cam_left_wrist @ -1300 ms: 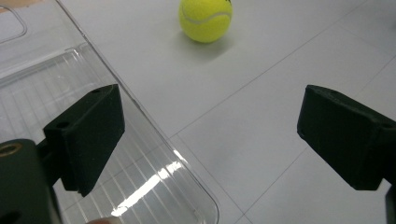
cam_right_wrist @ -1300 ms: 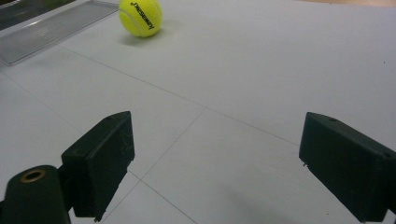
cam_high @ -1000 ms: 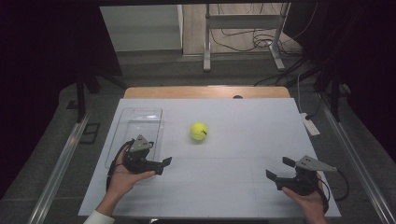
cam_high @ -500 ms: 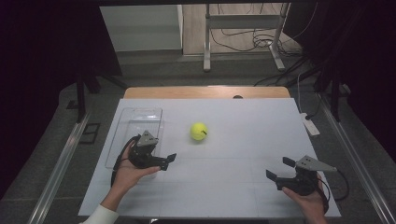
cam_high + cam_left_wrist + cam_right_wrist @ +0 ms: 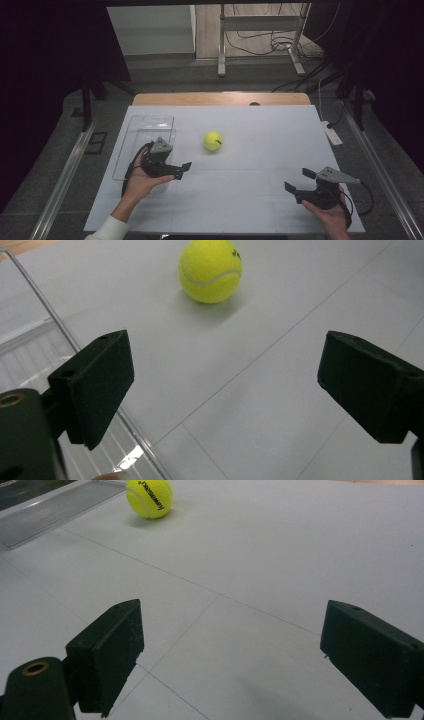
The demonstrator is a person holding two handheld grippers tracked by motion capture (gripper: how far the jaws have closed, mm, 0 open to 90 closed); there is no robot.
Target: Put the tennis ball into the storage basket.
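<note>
Left claw (image 5: pixel 181 170) hovers with jaws spread wide and empty at the near edge of the clear tray (image 5: pixel 145 131), aimed toward the tennis ball (image 5: pixel 213 140). That ball rests on the white counter (image 5: pixel 260 150) just right of the tray, ahead of this claw and centred between its jaws in the left gripper view. Right claw (image 5: pixel 296 181), also wide open and empty, lies well apart, making the left hand nearer.

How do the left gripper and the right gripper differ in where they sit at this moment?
The left gripper sits beside the clear tray, near the tennis ball; the right gripper sits far from both. The left points at the ball, the right across bare table. Both are open, holding nothing.
</note>
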